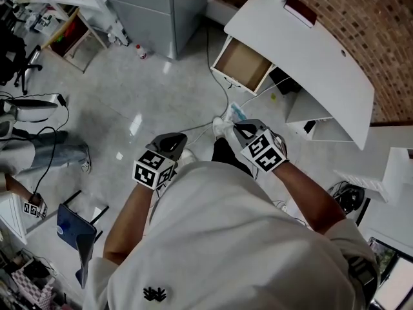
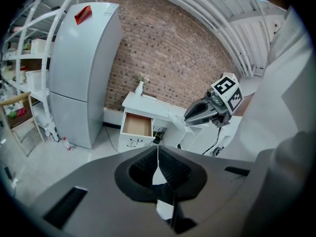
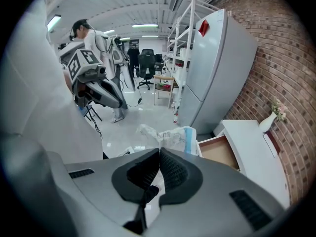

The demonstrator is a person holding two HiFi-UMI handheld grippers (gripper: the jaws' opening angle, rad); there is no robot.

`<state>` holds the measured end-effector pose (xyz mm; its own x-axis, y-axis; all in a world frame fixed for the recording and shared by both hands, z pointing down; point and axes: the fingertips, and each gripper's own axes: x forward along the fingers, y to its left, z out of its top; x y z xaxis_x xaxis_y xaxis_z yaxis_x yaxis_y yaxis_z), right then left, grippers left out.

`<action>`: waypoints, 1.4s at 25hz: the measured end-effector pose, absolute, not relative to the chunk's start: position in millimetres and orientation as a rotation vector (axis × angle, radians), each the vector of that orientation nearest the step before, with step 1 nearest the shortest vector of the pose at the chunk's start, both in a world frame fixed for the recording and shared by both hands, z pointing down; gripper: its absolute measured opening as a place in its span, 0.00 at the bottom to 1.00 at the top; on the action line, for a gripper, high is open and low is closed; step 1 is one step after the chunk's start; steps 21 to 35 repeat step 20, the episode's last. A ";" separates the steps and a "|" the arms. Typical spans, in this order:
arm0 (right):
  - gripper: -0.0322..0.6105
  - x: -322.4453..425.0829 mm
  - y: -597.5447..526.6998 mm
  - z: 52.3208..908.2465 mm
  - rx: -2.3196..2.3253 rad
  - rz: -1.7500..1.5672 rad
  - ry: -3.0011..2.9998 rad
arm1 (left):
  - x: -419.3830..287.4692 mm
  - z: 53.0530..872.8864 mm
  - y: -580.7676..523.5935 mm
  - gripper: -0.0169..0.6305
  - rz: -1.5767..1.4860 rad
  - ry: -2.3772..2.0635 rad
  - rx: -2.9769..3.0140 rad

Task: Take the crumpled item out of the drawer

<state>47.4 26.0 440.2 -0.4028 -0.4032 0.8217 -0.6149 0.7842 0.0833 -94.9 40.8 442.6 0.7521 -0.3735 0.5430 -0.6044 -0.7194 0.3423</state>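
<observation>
The crumpled white-and-blue plastic wrapper was clamped by the ribbed black pads of the right gripper, well apart from the open white drawer, while the left gripper was pressed together, empty.

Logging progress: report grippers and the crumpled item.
Left gripper shut, empty. Right gripper shut on crumpled item. Drawer open, looks empty. No obstruction seen.

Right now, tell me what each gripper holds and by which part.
The right gripper is shut on the crumpled wrapper, pinching its near edge; the rest sticks out beyond the tips. The left gripper is shut, empty.
</observation>
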 end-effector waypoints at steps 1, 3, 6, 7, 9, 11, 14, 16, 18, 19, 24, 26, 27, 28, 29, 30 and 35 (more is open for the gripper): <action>0.10 48.1 25.5 440.1 0.759 0.291 -2.050 | -94.4 442.3 39.9 0.07 0.611 -0.738 2.440; 0.10 49.7 25.0 439.6 0.761 0.294 -2.052 | -92.8 441.1 38.5 0.07 0.616 -0.739 2.443; 0.10 53.1 23.8 440.0 0.767 0.293 -2.056 | -89.4 440.4 36.9 0.07 0.620 -0.740 2.446; 0.10 54.2 22.5 439.8 0.769 0.293 -2.058 | -88.1 440.1 35.5 0.07 0.621 -0.740 2.446; 0.10 56.6 19.0 438.2 0.773 0.293 -2.061 | -85.4 438.4 32.1 0.07 0.624 -0.741 2.449; 0.10 59.4 15.1 436.3 0.780 0.291 -2.065 | -83.1 435.6 29.3 0.07 0.627 -0.743 2.452; 0.10 63.8 9.6 433.5 0.787 0.287 -2.073 | -79.0 431.9 25.1 0.07 0.634 -0.749 2.455; 0.10 68.4 5.7 432.6 0.788 0.286 -2.079 | -74.5 430.5 21.5 0.07 0.640 -0.752 2.454; 0.10 73.4 1.4 433.3 0.787 0.290 -2.083 | -70.2 430.2 17.3 0.07 0.646 -0.756 2.452; 0.10 75.7 -0.7 433.9 0.786 0.292 -2.085 | -68.3 430.4 15.2 0.07 0.650 -0.758 2.451; 0.10 78.0 -2.9 434.7 0.786 0.294 -2.086 | -66.5 430.6 13.1 0.06 0.653 -0.760 2.449; 0.10 78.0 -2.9 434.7 0.786 0.294 -2.086 | -66.5 430.6 13.1 0.06 0.653 -0.760 2.449; 0.10 78.0 -2.9 434.7 0.786 0.294 -2.086 | -66.5 430.6 13.1 0.06 0.653 -0.760 2.449; 0.10 78.0 -2.9 434.7 0.786 0.294 -2.086 | -66.5 430.6 13.1 0.06 0.653 -0.760 2.449; 0.10 78.0 -2.9 434.7 0.786 0.294 -2.086 | -66.5 430.6 13.1 0.06 0.653 -0.760 2.449; 0.10 78.0 -2.9 434.7 0.786 0.294 -2.086 | -66.5 430.6 13.1 0.06 0.653 -0.760 2.449; 0.10 78.0 -2.9 434.7 0.786 0.294 -2.086 | -66.5 430.6 13.1 0.06 0.653 -0.760 2.449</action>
